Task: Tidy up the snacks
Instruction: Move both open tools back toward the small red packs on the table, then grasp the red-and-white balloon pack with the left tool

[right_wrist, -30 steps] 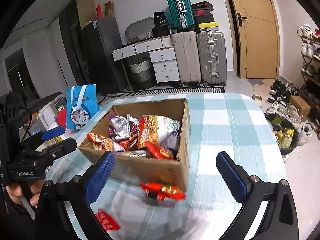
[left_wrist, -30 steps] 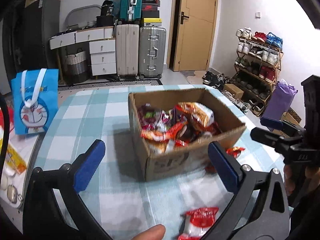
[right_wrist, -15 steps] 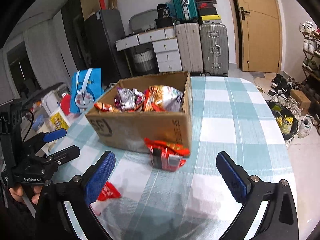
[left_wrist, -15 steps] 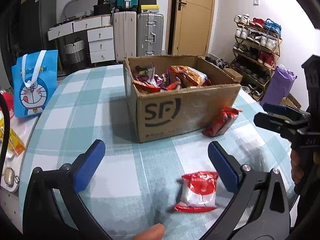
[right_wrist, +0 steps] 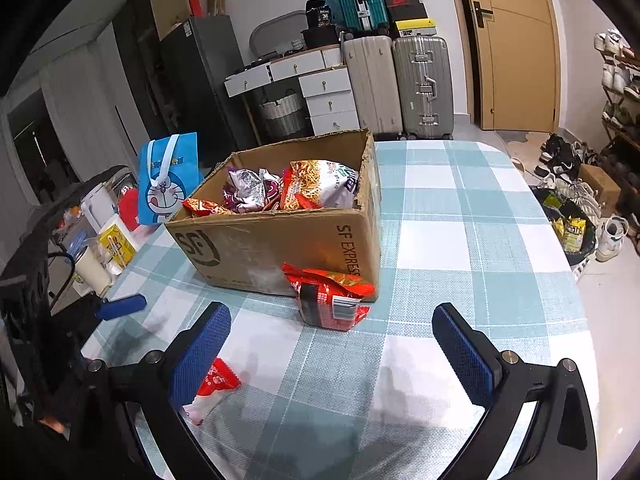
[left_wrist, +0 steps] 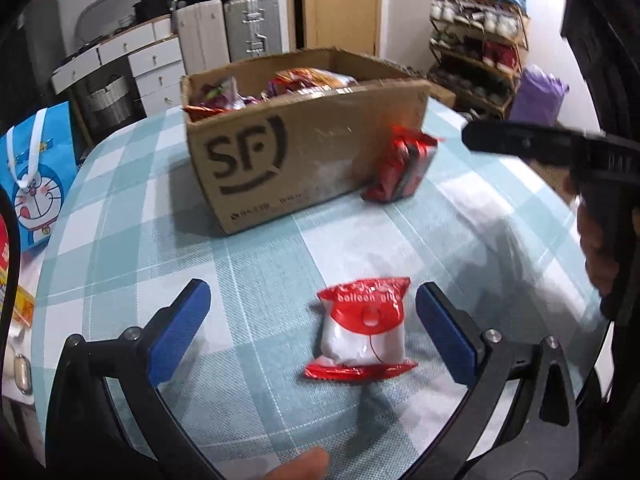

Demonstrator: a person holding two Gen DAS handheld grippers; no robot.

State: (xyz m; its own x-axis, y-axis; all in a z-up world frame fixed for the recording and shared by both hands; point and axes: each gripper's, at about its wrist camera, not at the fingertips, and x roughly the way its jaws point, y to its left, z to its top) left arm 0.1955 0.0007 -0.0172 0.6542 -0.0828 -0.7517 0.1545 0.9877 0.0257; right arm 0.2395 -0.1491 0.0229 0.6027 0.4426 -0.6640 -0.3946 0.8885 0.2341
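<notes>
A cardboard SF box (left_wrist: 304, 152) (right_wrist: 280, 240) full of snack bags stands on the checked tablecloth. A small red and white packet (left_wrist: 362, 334) lies flat just ahead of my left gripper (left_wrist: 312, 316), between its wide-open blue pads. A red snack bag (left_wrist: 404, 164) (right_wrist: 330, 296) leans against the box's front corner, a little ahead of my right gripper (right_wrist: 332, 344), which is open and empty. The red and white packet (right_wrist: 210, 386) shows partly behind the right gripper's left finger (right_wrist: 200, 354).
A blue cartoon gift bag (left_wrist: 34, 176) (right_wrist: 170, 178) stands left of the box, with small items (right_wrist: 108, 240) beside it at the table's edge. Suitcases (right_wrist: 400, 84), drawers, a door and a shoe rack (left_wrist: 476, 56) lie beyond. A bin (right_wrist: 568, 232) sits on the floor at right.
Both grippers have dropped lower and come closer to the table. The red and white packet now lies between the left pads; the red bag sits nearer the right gripper.
</notes>
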